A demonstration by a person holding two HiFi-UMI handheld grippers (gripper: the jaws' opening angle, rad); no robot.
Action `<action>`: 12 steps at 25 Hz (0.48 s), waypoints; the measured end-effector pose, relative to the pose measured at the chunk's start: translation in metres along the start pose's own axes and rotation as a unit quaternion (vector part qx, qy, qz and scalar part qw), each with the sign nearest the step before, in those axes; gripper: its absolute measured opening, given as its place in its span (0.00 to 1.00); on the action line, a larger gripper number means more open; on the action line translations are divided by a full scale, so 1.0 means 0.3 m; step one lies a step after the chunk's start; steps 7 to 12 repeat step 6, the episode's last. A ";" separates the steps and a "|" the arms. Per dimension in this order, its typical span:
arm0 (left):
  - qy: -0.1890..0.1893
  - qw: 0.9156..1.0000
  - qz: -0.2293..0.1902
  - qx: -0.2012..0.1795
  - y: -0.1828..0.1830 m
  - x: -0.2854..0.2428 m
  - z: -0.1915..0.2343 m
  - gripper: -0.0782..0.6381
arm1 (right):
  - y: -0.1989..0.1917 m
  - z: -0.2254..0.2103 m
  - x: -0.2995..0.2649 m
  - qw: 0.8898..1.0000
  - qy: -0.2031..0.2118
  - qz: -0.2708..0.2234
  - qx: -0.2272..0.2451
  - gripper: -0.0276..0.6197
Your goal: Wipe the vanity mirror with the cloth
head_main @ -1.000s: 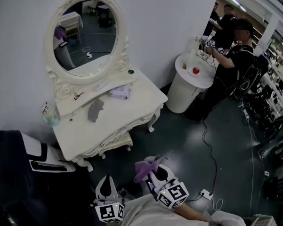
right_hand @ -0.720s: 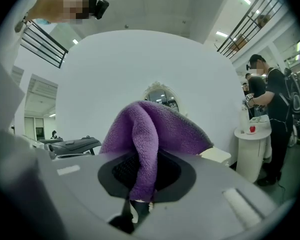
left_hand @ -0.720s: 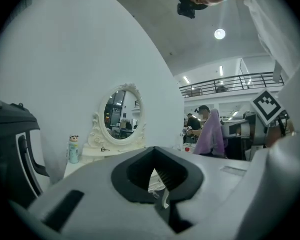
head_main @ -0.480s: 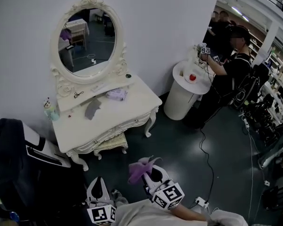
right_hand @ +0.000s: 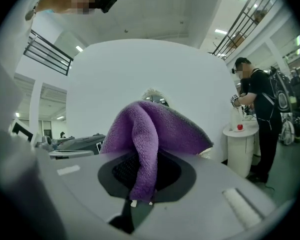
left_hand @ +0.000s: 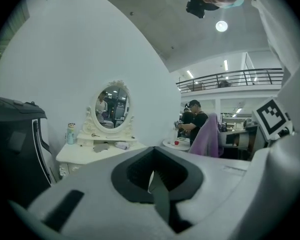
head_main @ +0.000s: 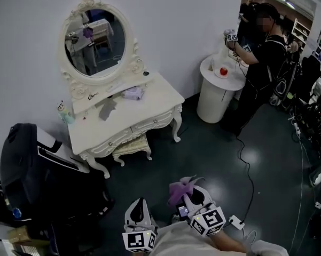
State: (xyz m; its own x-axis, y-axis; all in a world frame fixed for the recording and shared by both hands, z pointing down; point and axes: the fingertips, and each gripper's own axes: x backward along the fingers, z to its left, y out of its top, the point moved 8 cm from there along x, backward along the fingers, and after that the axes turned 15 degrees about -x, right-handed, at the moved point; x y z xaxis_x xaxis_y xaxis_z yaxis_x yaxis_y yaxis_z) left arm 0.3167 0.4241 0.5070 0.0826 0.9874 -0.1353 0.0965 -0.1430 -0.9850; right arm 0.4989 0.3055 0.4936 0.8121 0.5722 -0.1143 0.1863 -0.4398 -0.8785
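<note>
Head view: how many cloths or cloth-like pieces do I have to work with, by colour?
Purple cloth, pinched in the right claw: 1
Grey cloth, lying on the vanity table: 1
Pale lilac bundle, on the same table, kind unclear: 1
Total: 3

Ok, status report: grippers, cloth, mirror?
Right gripper shut on purple cloth. Left gripper shut, empty. Vanity mirror across the floor, not yet reached; path looks open.
</note>
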 end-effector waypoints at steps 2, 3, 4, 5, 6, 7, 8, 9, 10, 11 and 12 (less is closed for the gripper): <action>-0.010 1.000 0.001 -0.011 0.004 0.020 -0.052 0.11 | 0.010 -0.021 0.060 1.000 -0.001 -0.008 -0.001 0.13; -0.012 1.000 0.001 -0.013 0.002 0.031 -0.066 0.11 | 0.008 -0.025 0.084 1.000 -0.002 -0.011 0.000 0.13; -0.010 1.000 0.001 -0.014 -0.001 0.044 -0.077 0.11 | 0.003 -0.027 0.105 1.000 -0.003 -0.012 0.000 0.13; -0.007 1.000 0.001 -0.014 -0.004 0.057 -0.086 0.11 | -0.002 -0.027 0.125 1.000 -0.003 -0.013 0.001 0.13; -0.004 1.000 0.001 -0.014 -0.007 0.071 -0.096 0.11 | -0.007 -0.026 0.143 1.000 -0.004 -0.012 0.002 0.13; -0.004 1.000 0.001 -0.014 -0.007 0.071 -0.096 0.11 | -0.007 -0.026 0.143 1.000 -0.004 -0.012 0.002 0.13; -0.004 1.000 0.001 -0.014 -0.007 0.071 -0.096 0.11 | -0.007 -0.026 0.143 1.000 -0.004 -0.012 0.002 0.13; -0.004 1.000 0.001 -0.014 -0.007 0.071 -0.096 0.11 | -0.007 -0.026 0.143 1.000 -0.004 -0.012 0.002 0.13; -0.004 1.000 0.001 -0.014 -0.007 0.071 -0.096 0.11 | -0.007 -0.026 0.143 1.000 -0.004 -0.012 0.002 0.13; -0.004 1.000 0.001 -0.014 -0.007 0.071 -0.096 0.11 | -0.007 -0.026 0.143 1.000 -0.004 -0.012 0.002 0.13; -0.004 1.000 0.001 -0.014 -0.007 0.071 -0.096 0.11 | -0.007 -0.026 0.143 1.000 -0.004 -0.012 0.002 0.13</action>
